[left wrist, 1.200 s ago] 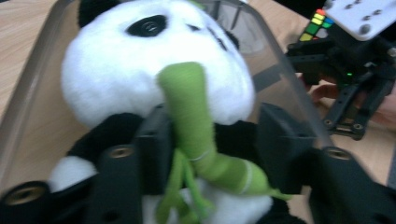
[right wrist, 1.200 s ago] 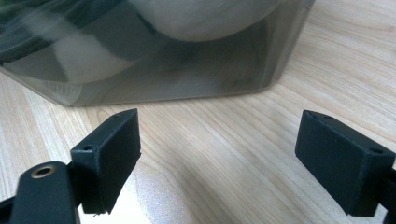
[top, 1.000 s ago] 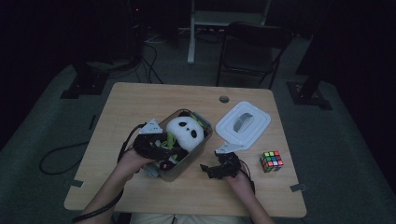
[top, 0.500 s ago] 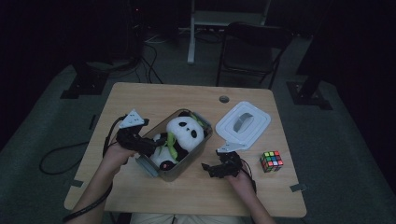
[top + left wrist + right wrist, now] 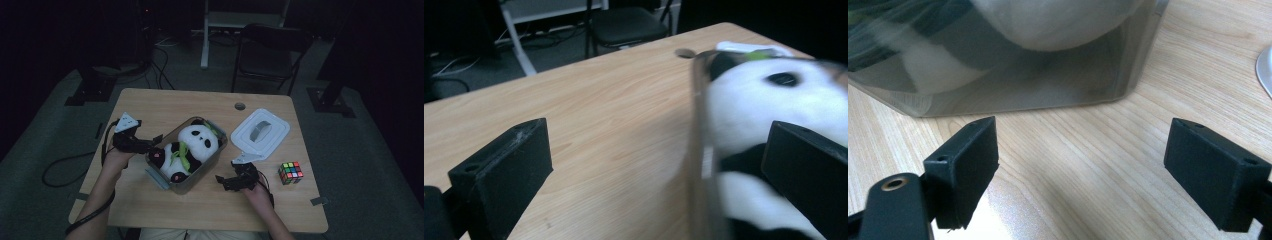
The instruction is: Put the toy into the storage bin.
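1. Table (image 5: 150, 210) of pale wood carries everything we see from the high view, with a dark floor around it and a black chair (image 5: 267, 52) beyond its far edge.
2. At the left, we hold the left gripper (image 5: 150, 143) just off the left side of the clear container (image 5: 172, 180). Its jaws have just been opening and now stand wide, with nothing pressed between them.
3. In the left gripper view, one jaw sits over bare wood and the other over the container's side; the clear wall rises between them, untouched by either pad.
4. In the middle, the container sits at an angle on the table with its lid off. The plush panda (image 5: 192, 145) lies inside it, white head toward the far right corner, black limbs toward the near left, with green bits on its chest.
5. Right of the container, near its front corner, we hold the right gripper (image 5: 223, 179) low over the table. Its jaws are spread wide and grip nothing; in the right gripper view they frame bare wood, with the container's wall just ahead and apart from them.
6. Farther right and back, the white lid (image 5: 260, 134) lies flat on the table, near the container.
7. At the far right, a colour cube (image 5: 291, 172) rests on the wood, just beside the right hand.
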### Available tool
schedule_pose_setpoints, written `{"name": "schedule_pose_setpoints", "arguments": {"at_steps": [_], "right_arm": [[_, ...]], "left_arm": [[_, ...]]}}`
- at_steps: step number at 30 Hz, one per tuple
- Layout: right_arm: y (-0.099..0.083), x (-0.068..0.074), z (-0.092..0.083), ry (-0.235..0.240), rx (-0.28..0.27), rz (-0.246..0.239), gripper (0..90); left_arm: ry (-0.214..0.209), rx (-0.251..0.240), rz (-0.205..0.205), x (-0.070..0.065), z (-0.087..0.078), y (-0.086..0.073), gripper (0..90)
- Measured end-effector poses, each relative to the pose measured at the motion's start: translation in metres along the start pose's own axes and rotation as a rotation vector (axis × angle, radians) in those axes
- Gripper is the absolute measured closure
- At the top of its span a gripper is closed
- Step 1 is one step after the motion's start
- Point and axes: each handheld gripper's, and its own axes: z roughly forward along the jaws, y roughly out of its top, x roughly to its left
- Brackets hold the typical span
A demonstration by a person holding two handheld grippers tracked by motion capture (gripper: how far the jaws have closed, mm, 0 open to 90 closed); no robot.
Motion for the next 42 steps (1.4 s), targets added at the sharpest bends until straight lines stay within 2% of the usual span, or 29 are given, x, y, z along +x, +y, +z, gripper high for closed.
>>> {"name": "schedule_pose_setpoints", "arguments": {"at_steps": [3, 7, 9, 13, 16, 19, 23, 27, 28, 30, 32, 36, 42], "right_arm": [[0.000, 0.000, 0.000, 0.000, 0.002, 0.000, 13.9], [0.000, 0.000, 0.001, 0.000, 0.004, 0.002, 13.9], [0.000, 0.001, 0.002, 0.000, 0.002, 0.001, 13.9], [0.001, 0.002, 0.002, -0.005, -0.005, 0.005, 13.9], [0.002, 0.001, 0.001, -0.008, -0.006, 0.006, 13.9], [0.003, 0.001, 0.001, -0.011, -0.012, 0.013, 13.9], [0.004, 0.001, 0.002, -0.022, -0.019, 0.025, 13.9], [0.005, 0.000, 0.002, -0.030, -0.022, 0.040, 14.2], [0.005, -0.001, 0.001, -0.029, -0.042, 0.054, 16.8], [0.006, -0.002, 0.000, -0.027, -0.065, 0.084, 17.1], [0.006, -0.002, 0.000, -0.027, -0.065, 0.084, 17.1], [0.010, -0.003, 0.000, -0.063, -0.075, 0.087, 17.0], [0.012, 0.000, 0.000, -0.084, -0.076, 0.077, 16.9]], "left_arm": [[0.031, 0.001, -0.034, 0.013, 0.006, -0.008, 0.5], [0.076, 0.015, -0.058, 0.027, 0.014, -0.018, 0.5], [0.138, 0.039, -0.019, 0.030, 0.020, -0.023, 0.5], [0.164, 0.073, -0.041, 0.037, 0.030, -0.033, 0.5], [0.183, 0.100, -0.031, 0.038, 0.037, -0.039, 0.5], [0.177, 0.117, -0.034, 0.038, 0.041, -0.043, 0.5], [0.177, 0.146, -0.002, 0.032, 0.048, -0.047, 0.4], [0.160, 0.150, 0.009, 0.025, 0.051, -0.048, 0.4], [0.166, 0.157, 0.030, 0.021, 0.052, -0.048, 0.8], [0.166, 0.158, 0.033, 0.020, 0.052, -0.048, 0.9], [0.165, 0.158, 0.030, 0.019, 0.052, -0.048, 0.9], [0.157, 0.167, 0.035, 0.012, 0.049, -0.050, 0.8], [0.131, 0.172, 0.062, -0.008, 0.045, -0.054, 0.8]]}}
